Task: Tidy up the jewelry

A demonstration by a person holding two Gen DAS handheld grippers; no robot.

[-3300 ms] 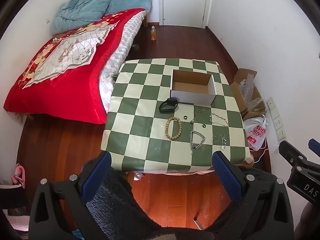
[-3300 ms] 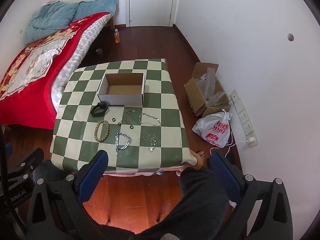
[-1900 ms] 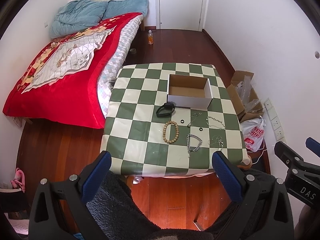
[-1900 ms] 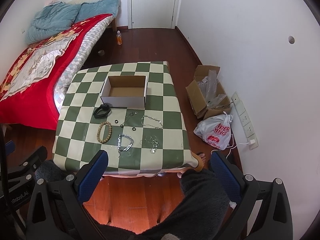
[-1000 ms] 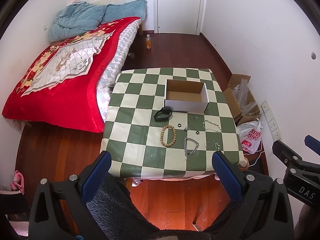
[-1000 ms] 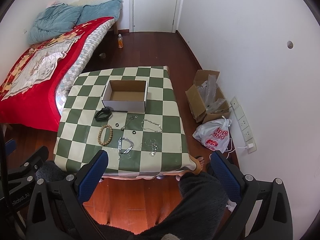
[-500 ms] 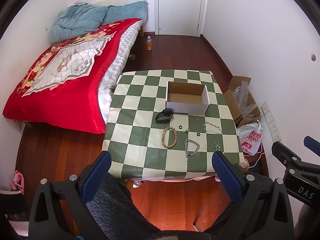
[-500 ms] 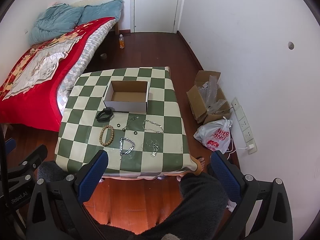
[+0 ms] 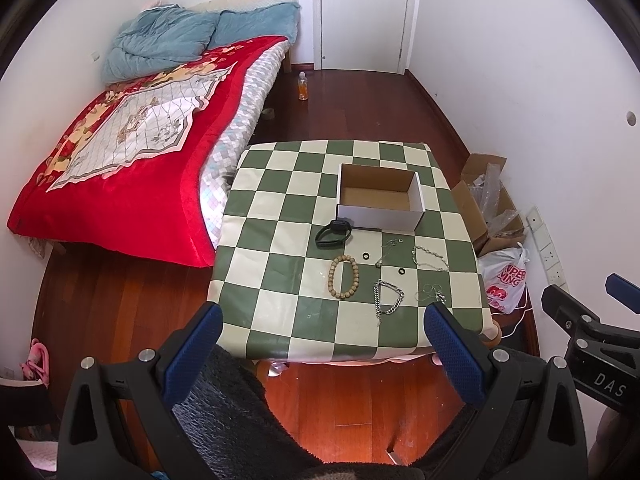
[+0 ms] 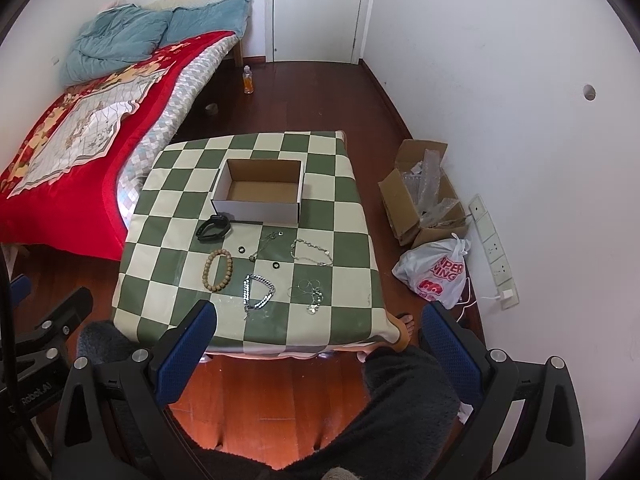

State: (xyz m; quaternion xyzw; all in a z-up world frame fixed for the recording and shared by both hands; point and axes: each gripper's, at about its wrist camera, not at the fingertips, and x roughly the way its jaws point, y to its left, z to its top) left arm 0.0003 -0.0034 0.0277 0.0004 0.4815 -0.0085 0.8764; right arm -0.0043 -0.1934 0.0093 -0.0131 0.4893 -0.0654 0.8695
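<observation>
While jewelry (image 10: 256, 268) beside it, cardboard box (image 10: 260, 191) bare inside.

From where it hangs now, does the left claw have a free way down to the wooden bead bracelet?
Probably yes: the left claw is open and high above the table; the wooden bead bracelet lies flat, apart from the other pieces.

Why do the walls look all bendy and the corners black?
Left wrist view: the fisheye lens curves the wall and door, leaving dark corners. Right wrist view: same bending; bright glare patch on the floor, and the table stays sharp.
</observation>
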